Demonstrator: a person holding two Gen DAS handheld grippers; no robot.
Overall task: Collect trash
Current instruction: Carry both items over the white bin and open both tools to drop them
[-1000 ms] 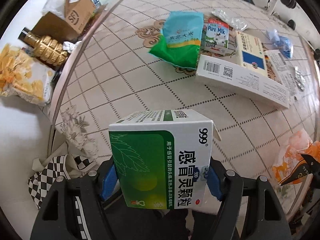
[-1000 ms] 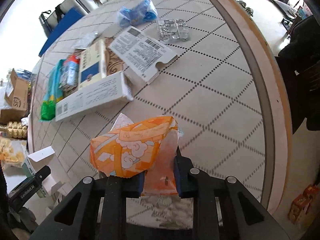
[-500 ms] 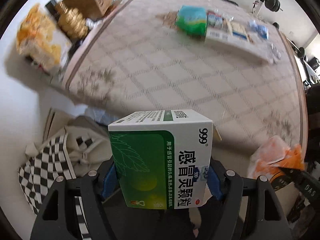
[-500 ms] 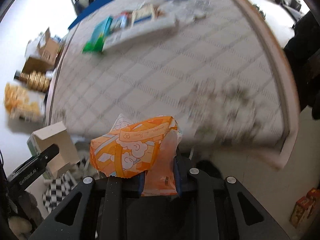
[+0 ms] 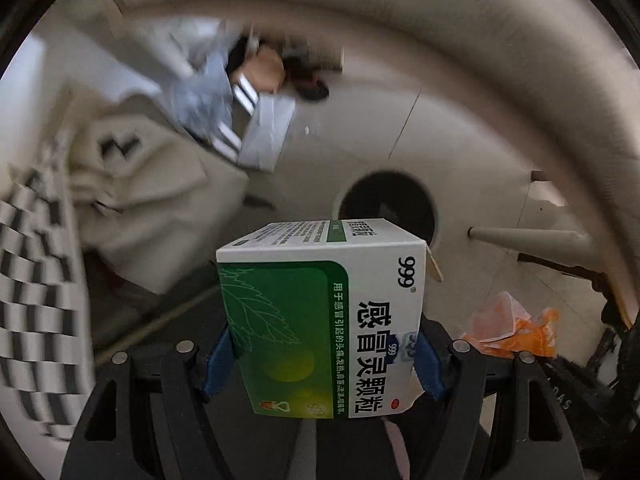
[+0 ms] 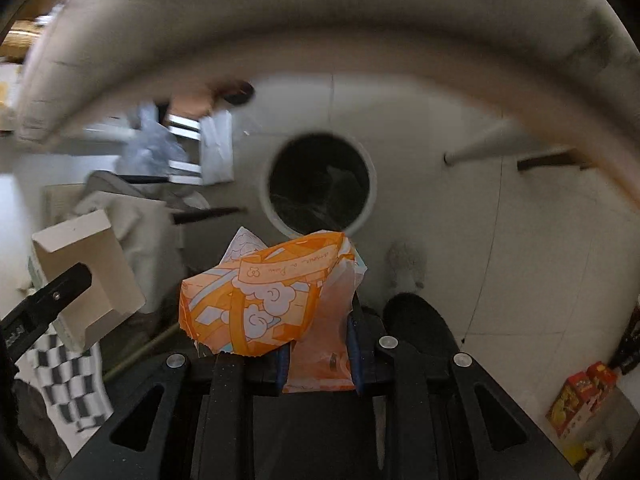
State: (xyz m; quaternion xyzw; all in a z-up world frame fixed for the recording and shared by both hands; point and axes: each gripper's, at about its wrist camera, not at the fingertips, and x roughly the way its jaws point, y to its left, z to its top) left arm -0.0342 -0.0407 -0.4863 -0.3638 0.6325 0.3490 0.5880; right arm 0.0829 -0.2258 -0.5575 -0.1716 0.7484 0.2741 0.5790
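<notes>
Left wrist view: the left gripper (image 5: 322,354) clamps a green-and-white cardboard medicine box (image 5: 320,320) between its blue pads, jaws held apart by the box's width, the box's long axis running forward along the fingers. Just beyond the box's far edge, on the pale floor, sits a round white bin with a dark liner (image 5: 386,210) — partly hidden by the box itself. A black-and-white checkered cloth bag (image 5: 36,300) lies off to the left, well clear.

Right wrist view: the right gripper (image 6: 318,354) has its jaws pressed nearly together on a crumpled orange-and-white printed wrapper (image 6: 272,300), which bulges leftward over the fingers. The bin's mouth opens directly ahead, just past the wrapper's tip — this hand looks better lined up. The left-hand box hangs at lower left, apart. A table edge (image 6: 240,20) arcs above; a thin table leg (image 6: 476,148) stands right of the bin, not in the way.
</notes>
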